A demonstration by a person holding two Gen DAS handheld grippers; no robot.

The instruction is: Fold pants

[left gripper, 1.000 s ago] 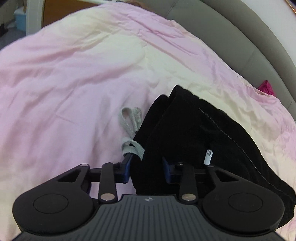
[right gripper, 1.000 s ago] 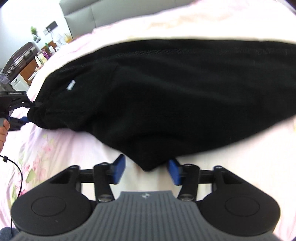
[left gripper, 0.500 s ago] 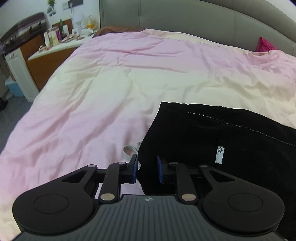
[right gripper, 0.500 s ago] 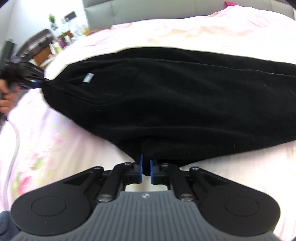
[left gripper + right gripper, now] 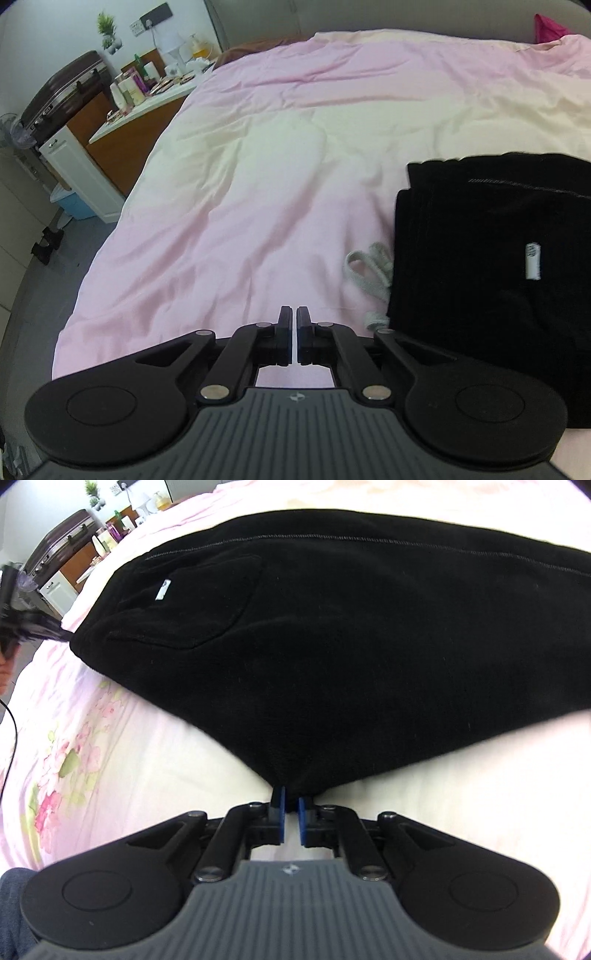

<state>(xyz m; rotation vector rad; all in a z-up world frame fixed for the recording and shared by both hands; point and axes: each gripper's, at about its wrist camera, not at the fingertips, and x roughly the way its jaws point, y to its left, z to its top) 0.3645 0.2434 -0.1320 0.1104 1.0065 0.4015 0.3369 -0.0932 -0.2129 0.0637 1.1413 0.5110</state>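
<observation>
Black pants [image 5: 332, 638] lie spread on the pink bed, with a small white label [image 5: 162, 589] near the waist. My right gripper [image 5: 291, 806] is shut on the near point of the pants' edge. In the left wrist view the pants' waist end [image 5: 491, 258] lies at the right, with a grey drawstring [image 5: 365, 269] poking out beside it. My left gripper [image 5: 294, 321] is shut and empty, over bare bedding to the left of the pants. It also shows blurred at the left edge of the right wrist view [image 5: 22, 627].
The pink and cream duvet [image 5: 277, 155] covers the bed. A grey headboard [image 5: 258, 18] runs along the back. A nightstand with bottles [image 5: 140, 99], a suitcase [image 5: 62, 88] and a blue box [image 5: 72, 205] stand left of the bed. A magenta item [image 5: 548, 24] sits far right.
My left gripper has let go of the waist, shut empty and moved left off the pants. My right gripper closed on the pants' near edge and holds it.
</observation>
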